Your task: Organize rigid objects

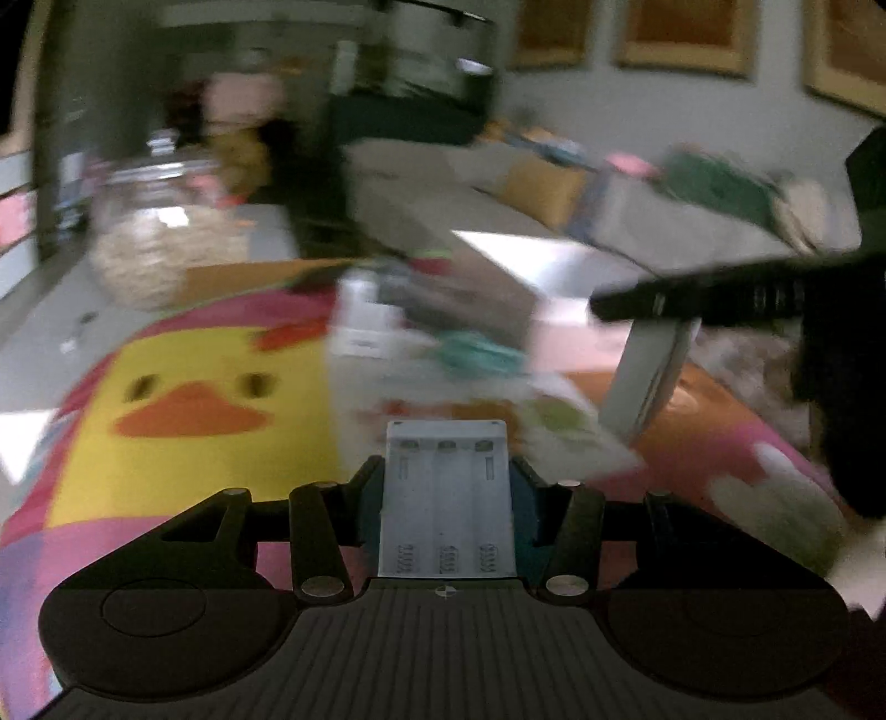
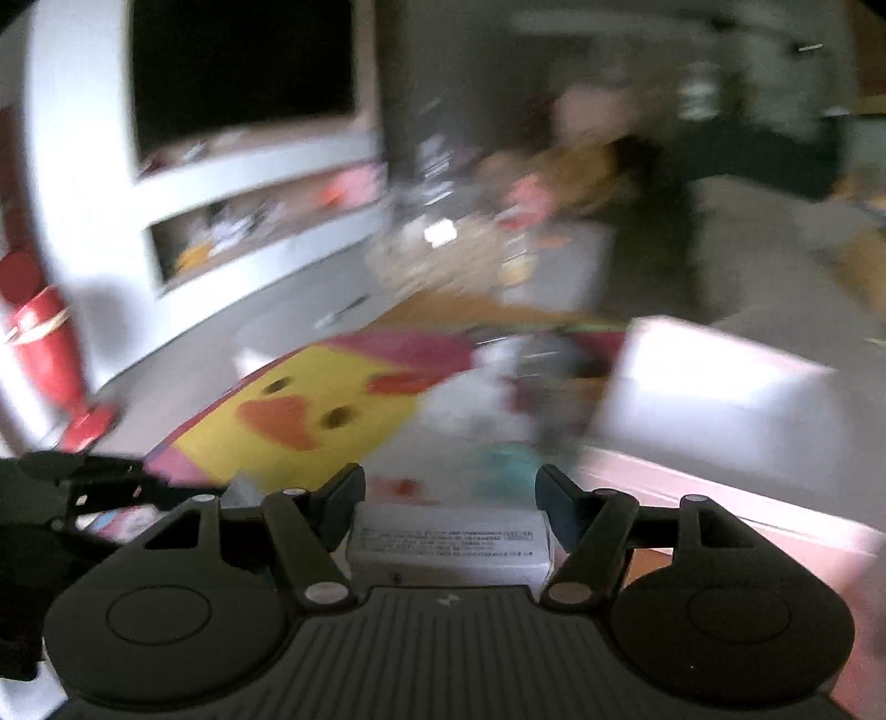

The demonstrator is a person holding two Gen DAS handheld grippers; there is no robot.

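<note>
Your left gripper [image 1: 446, 471] clamps a ribbed plastic battery tray [image 1: 447, 498] — your right gripper [image 2: 449, 487] grips a flat grey block [image 2: 449, 545].

Ahead of the claw lay a play mat [image 1: 188, 399] with a yellow duck face. Beyond it to the left stood a glass jar [image 1: 160, 232] of pale filling. Framed pictures [image 1: 686, 33] hung on the far wall. Far left of the other claw stood a red cylinder [image 2: 47, 343].

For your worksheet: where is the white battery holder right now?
In the left wrist view, the white battery holder sits bottom centre, clamped between the left gripper, above the duck mat.
</note>
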